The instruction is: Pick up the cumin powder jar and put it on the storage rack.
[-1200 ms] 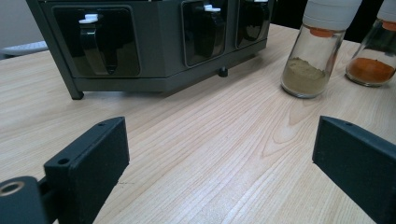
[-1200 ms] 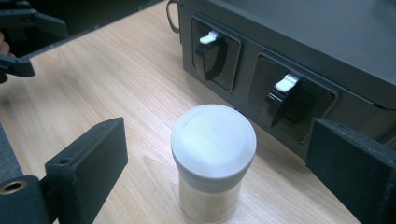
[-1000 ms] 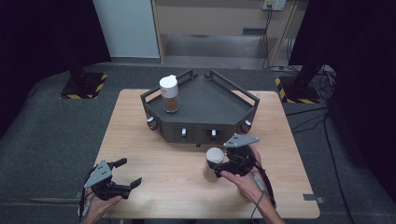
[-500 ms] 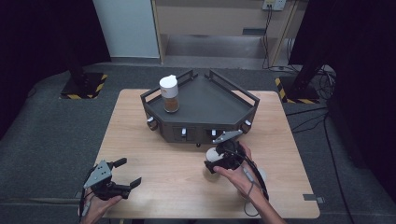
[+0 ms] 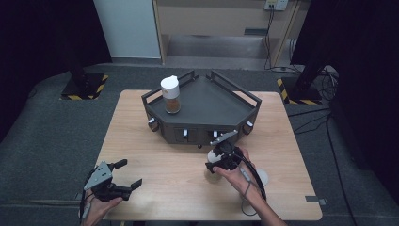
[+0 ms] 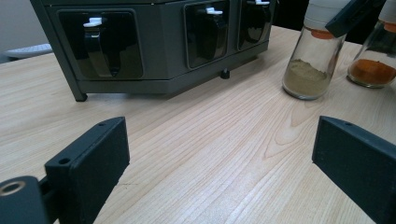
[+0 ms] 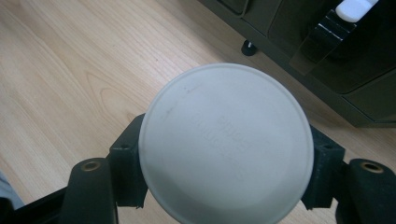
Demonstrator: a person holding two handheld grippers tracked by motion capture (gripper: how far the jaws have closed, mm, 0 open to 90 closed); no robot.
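High view first: the right gripper (image 5: 220, 159) sits just in front of the dark rack (image 5: 244, 110), clamped on a white-capped spice jar (image 5: 214, 157) standing on the table (image 5: 150, 155). Its jaws have just been closing, with the jar between them. Another jar (image 5: 171, 94) already stands on the rack's tray. The left gripper (image 5: 123, 175) rests near the table's front edge, jaws apart and empty.

Left gripper view: both jaws stand wide over bare wood; the held jar (image 6: 312, 56) shows with pale powder inside, an orange-filled jar (image 6: 376, 58) just beside it.

Right gripper view: the white cap (image 7: 226, 142) sits squeezed between the pads (image 7: 127, 163). Smooth glass could slip or tilt on lifting (the grip looks high, near the cap), and the rack's front is close enough to knock.
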